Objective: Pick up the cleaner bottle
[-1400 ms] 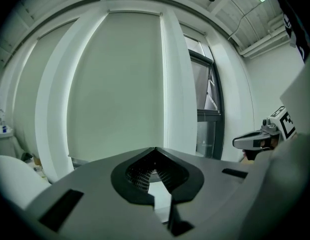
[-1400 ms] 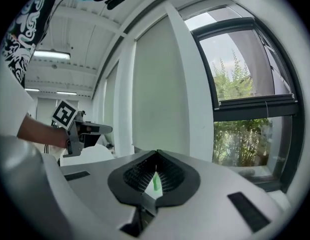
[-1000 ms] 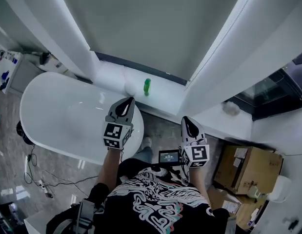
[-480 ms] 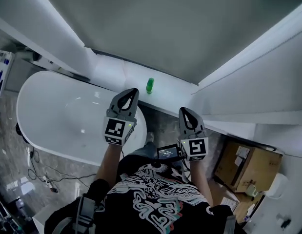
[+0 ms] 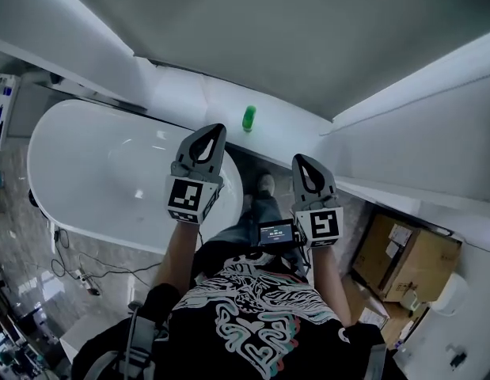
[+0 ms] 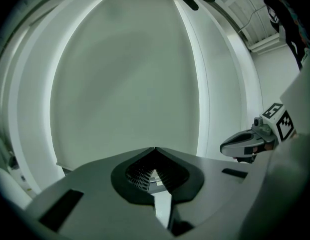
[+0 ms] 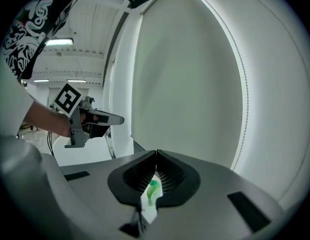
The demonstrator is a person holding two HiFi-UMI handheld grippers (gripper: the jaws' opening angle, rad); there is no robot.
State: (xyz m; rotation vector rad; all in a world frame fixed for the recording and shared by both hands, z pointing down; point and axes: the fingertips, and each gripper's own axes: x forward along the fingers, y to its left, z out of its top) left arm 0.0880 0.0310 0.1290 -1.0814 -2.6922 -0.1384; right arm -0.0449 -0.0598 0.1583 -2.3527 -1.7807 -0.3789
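The bottle (image 5: 248, 118), small and green, stands upright on the white ledge (image 5: 296, 133) under the window, just past the end of the tub (image 5: 86, 172) and at 12 o'clock in the head view. Nothing touches it. The left gripper (image 5: 215, 130) hangs over the tub's rim with the bottle near, at about 1 o'clock from its tip. The right gripper (image 5: 299, 160) is a little further back, with the bottle at about 11 o'clock. Both pairs of jaws are fully closed, tips together, and hold nothing. In the right gripper view the bottle shows only through the slot behind the closed tips, well beyond them. This looks like the approach step, with the grasp not yet begun. Next, I judge, one gripper must part its jaws wider than the bottle and go forward and down to the ledge. It should straddle the body at mid-height and close before lifting. The bottle looks light and narrow, so a nudge from a closed tip could tip it.
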